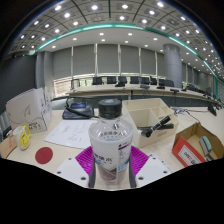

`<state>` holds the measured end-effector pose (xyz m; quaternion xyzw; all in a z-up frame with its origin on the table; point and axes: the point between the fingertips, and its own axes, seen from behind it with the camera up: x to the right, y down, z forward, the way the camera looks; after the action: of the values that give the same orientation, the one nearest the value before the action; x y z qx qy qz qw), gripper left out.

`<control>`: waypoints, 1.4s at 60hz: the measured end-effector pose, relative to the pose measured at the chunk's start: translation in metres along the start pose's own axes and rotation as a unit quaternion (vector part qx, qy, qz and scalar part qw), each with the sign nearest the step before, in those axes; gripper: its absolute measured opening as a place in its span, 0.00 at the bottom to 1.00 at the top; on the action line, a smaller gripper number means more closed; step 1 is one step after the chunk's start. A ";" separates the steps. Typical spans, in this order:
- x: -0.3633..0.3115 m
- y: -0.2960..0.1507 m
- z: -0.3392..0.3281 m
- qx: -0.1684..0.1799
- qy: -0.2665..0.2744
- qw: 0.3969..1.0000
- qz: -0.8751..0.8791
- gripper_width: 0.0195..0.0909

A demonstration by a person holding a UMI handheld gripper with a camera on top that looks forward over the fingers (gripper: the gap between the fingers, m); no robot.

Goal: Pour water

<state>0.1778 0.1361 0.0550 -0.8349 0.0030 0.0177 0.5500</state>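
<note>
Gripper view: the claw (111,163) clamps the upright water bottle (110,140) between its pads.

the bottle (111,142) hides its own base and the hand-held gripper's (111,160) inner pads.

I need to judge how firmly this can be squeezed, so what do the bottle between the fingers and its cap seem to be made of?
The bottle looks like thin clear plastic with a glossy finish: the table shows through it and light glints on its wall. Its cap seems dark, matte hard plastic. The gripper has its pink pads at either side of the bottle; the grip looks closed on it.
</note>
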 end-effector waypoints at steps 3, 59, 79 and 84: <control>-0.003 -0.001 -0.002 -0.002 -0.003 1.000 -0.006 0.36; -0.287 -0.123 0.003 0.065 0.172 0.667 -0.722 0.29; -0.327 -0.117 0.018 0.087 0.173 0.498 -0.845 0.30; -0.325 -0.115 0.017 0.084 0.169 0.502 -0.844 0.30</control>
<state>-0.1449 0.1923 0.1650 -0.3783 -0.6089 -0.5968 0.3606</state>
